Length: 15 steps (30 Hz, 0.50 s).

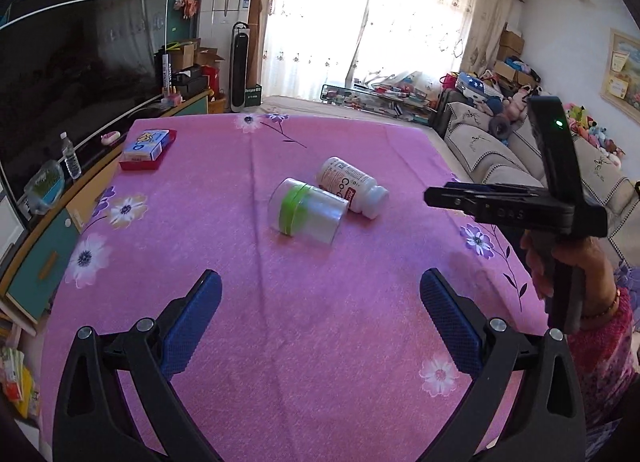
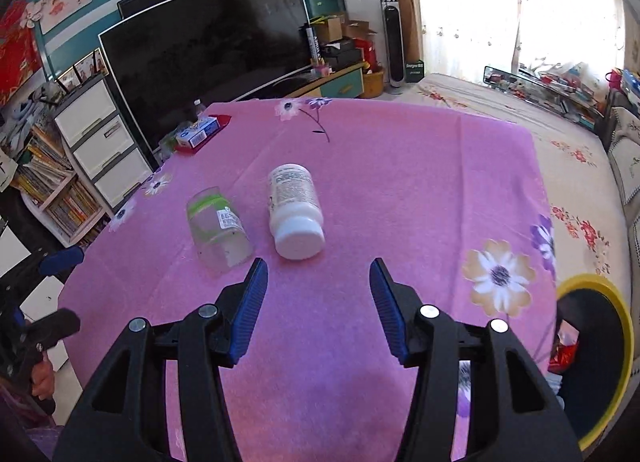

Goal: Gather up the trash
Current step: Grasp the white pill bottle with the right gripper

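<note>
At frame centre on the pink worktop point(image 1: 320, 322), a clear cup point(image 1: 306, 212) and white bottle point(image 1: 352, 186) lie touching, both hand-held grippers, left point(image 1: 320, 294) and right point(image 2: 319, 282), spread apart and empty.

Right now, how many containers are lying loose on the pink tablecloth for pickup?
2. A clear plastic cup with a green band lies on its side mid-table; a white pill bottle lies beside it, on its right from the right wrist. Nothing seems hidden.

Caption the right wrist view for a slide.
Open right gripper hovers over the pink tablecloth, facing a toppled white pill bottle beside a clear plastic cup.
</note>
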Tool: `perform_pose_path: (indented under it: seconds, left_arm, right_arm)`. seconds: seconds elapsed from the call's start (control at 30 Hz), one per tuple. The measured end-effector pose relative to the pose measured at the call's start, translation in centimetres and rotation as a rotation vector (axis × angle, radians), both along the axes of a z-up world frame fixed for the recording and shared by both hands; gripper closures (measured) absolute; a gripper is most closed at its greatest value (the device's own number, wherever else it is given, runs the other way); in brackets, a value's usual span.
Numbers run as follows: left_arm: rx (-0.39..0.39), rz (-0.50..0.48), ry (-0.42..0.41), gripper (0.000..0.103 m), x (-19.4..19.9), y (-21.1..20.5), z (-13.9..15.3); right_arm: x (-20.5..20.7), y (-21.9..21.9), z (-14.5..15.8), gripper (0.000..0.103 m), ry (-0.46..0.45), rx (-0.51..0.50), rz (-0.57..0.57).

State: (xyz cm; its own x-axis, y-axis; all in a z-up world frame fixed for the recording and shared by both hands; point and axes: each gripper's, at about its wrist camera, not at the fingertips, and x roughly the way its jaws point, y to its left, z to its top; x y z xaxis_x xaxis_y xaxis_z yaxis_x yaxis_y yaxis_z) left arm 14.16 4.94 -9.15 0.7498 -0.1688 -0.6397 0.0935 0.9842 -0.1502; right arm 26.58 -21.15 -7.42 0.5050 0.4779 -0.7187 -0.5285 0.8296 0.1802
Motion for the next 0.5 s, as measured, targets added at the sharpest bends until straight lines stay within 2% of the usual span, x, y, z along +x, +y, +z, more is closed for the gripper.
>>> perform_pose_path:
  seconds: [0.23, 0.5]
  left_arm:
    - [-0.022, -0.017, 0.002, 0.005, 0.2, -0.5, -0.3]
    - [-0.049, -0.005, 0.018, 0.005, -0.1, 0.0, -0.7]
  right_arm:
    - [4.6, 5.5, -1.7, 0.052, 0.035, -0.073, 0.071]
    - [7.5, 8.0, -4.1, 0.052, 0.082, -0.121, 0.071]
